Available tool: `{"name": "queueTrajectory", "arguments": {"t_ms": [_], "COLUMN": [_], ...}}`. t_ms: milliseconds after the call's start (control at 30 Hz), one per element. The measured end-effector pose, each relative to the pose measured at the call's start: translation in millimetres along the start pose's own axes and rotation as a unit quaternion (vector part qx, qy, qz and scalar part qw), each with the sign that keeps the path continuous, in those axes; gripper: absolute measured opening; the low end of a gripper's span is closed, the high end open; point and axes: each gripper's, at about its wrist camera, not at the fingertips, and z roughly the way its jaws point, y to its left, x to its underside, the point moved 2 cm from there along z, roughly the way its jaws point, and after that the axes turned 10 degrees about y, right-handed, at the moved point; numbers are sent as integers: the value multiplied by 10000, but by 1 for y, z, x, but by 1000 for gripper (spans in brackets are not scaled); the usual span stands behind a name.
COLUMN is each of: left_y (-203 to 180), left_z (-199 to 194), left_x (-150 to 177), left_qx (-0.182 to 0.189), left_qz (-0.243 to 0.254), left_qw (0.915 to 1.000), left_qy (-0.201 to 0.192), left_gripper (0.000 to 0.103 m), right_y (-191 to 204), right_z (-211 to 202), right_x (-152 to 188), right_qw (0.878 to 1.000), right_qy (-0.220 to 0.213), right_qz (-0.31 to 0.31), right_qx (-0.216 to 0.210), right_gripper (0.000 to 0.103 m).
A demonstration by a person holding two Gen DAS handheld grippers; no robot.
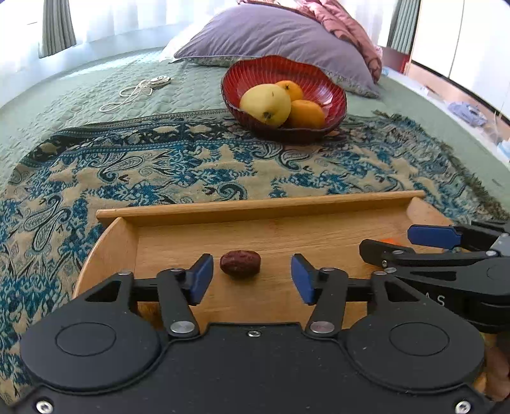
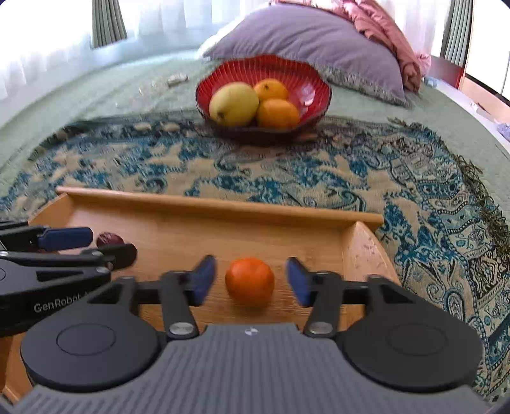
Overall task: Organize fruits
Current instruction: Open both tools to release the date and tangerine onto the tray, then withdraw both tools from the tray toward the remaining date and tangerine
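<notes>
A wooden tray (image 1: 255,210) lies on a patterned cloth on the bed. A dark red date (image 1: 240,263) lies in the tray, between and just ahead of the blue pads of my open left gripper (image 1: 251,276). In the right wrist view a small orange (image 2: 250,281) lies in the tray (image 2: 223,205) between the pads of my open right gripper (image 2: 250,280), apart from both. The date (image 2: 109,239) shows there too, behind the left gripper. A red bowl (image 1: 331,92) beyond the tray holds a yellow pear (image 1: 266,104) and two oranges (image 1: 306,114). The bowl also shows in the right wrist view (image 2: 310,92).
A blue and beige patterned cloth (image 1: 191,172) covers the green bedspread. A purple pillow (image 1: 274,35) and a pink blanket (image 1: 347,25) lie behind the bowl. A white cord (image 1: 137,90) lies at the far left. A cupboard (image 1: 459,41) stands at the right.
</notes>
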Motion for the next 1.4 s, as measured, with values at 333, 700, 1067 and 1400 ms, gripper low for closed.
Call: {"name": "queueTrajectory", "arguments": {"t_ms": [333, 700, 1067, 1400], "left_y": [1, -2, -1, -1], "left_z": [-51, -113, -141, -148], "left_x": [23, 74, 140, 175], "left_qx": [132, 318, 181, 102], "left_qz": [120, 209, 274, 270], "left_qw": [9985, 9951, 9950, 9949], "left_qy": [-518, -916, -947, -968], "left_gripper": [77, 86, 89, 92], "right_y": [-9, -4, 7, 18], "right_z": [-40, -105, -135, -141], "right_x": [17, 70, 132, 177], "right_qw": [9981, 9897, 9843, 9794], "right_qy": [-606, -1377, -1664, -1909], "right_qz": [45, -259, -491, -617], "right_qx": [-98, -303, -318, -242], "right_gripper": [85, 95, 103, 103]}}
